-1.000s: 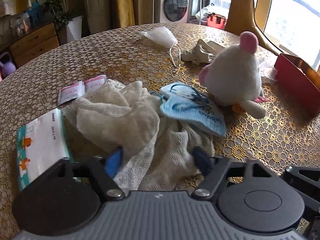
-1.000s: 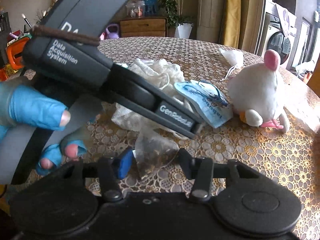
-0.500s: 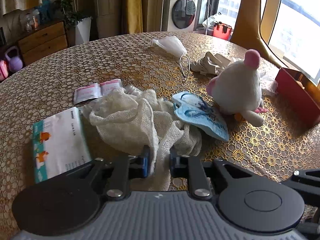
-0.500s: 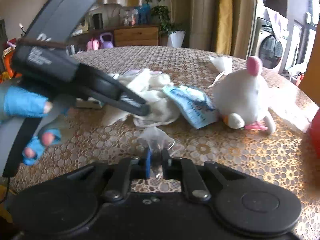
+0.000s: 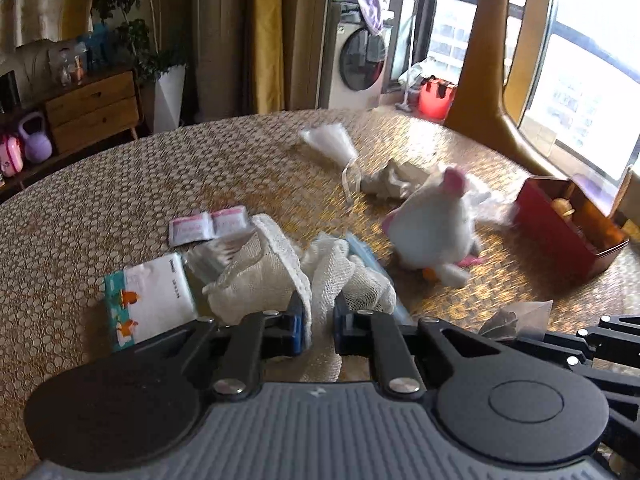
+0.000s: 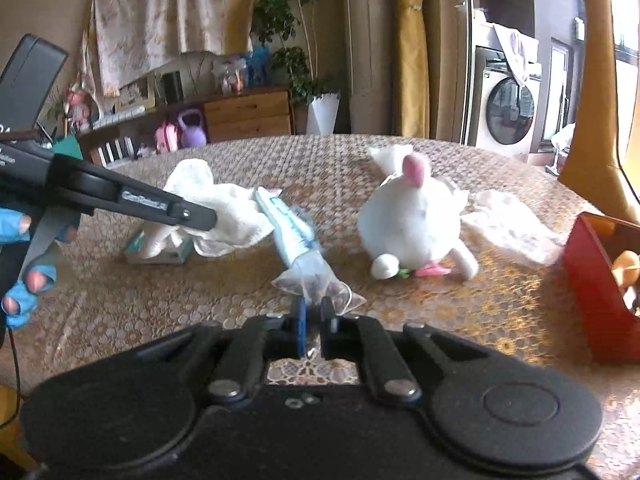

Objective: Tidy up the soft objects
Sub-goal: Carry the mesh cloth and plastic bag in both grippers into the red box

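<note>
Daylit room: wooden dresser (image 6: 248,115), washing machine (image 5: 360,66), yellow curtains (image 5: 266,36).

Black hand-held gripper (image 5: 318,330), blue pads (image 5: 297,330), silver screws; blue fingerless glove (image 6: 18,222) — person's

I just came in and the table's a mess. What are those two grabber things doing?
A person is tidying soft things on the table with a grabber in each hand. The left gripper is closing on a white mesh cloth. The right gripper is shut on a small clear plastic bag. The white plush toy and the red box sit untouched.
</note>
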Demonstrator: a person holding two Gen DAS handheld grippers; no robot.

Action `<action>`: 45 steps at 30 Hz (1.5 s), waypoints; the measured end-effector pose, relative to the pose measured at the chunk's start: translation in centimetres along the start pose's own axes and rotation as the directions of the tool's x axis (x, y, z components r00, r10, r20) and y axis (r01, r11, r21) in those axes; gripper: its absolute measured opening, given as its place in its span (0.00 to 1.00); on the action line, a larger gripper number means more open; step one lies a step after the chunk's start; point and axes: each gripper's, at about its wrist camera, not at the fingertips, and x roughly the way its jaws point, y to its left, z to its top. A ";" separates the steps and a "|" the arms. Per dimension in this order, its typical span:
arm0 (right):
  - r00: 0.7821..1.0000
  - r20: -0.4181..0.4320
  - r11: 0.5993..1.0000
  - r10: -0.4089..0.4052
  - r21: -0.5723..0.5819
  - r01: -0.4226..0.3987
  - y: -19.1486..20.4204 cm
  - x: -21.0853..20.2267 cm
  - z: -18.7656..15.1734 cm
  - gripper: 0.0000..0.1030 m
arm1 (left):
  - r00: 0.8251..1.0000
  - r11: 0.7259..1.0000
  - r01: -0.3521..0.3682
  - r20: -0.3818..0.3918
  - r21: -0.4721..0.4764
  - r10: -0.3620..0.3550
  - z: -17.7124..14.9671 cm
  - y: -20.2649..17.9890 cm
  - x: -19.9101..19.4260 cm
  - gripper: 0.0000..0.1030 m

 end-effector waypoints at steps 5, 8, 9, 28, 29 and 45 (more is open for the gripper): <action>1.000 0.028 1.000 -0.006 0.024 0.005 -1.5 -2.5 0.4 0.05 | 0.999 0.999 0.044 0.027 0.026 -0.045 0.8 -1.6 -2.3 0.13; 0.999 0.050 1.000 -0.011 0.027 0.010 -2.5 -4.3 0.6 0.05 | 0.997 0.997 0.074 0.036 0.029 -0.075 1.3 -2.6 -3.4 0.13; 0.998 0.057 0.999 -0.015 0.029 0.013 -2.8 -4.7 0.7 0.05 | 0.996 0.996 0.084 0.040 0.030 -0.085 1.4 -3.0 -3.8 0.13; 0.981 0.112 0.986 -0.155 0.076 0.147 -10.1 -12.1 2.0 0.05 | 0.948 0.943 0.301 0.061 0.145 -0.312 5.5 -13.5 -6.0 0.13; 0.980 0.114 0.985 -0.164 0.078 0.156 -10.5 -12.3 2.0 0.05 | 0.945 0.938 0.309 0.060 0.157 -0.321 5.7 -14.2 -5.8 0.13; 0.947 0.112 0.949 -0.301 0.128 0.287 -18.9 -14.0 1.9 0.05 | 0.903 0.872 0.409 0.018 0.270 -0.429 8.8 -25.2 -0.9 0.13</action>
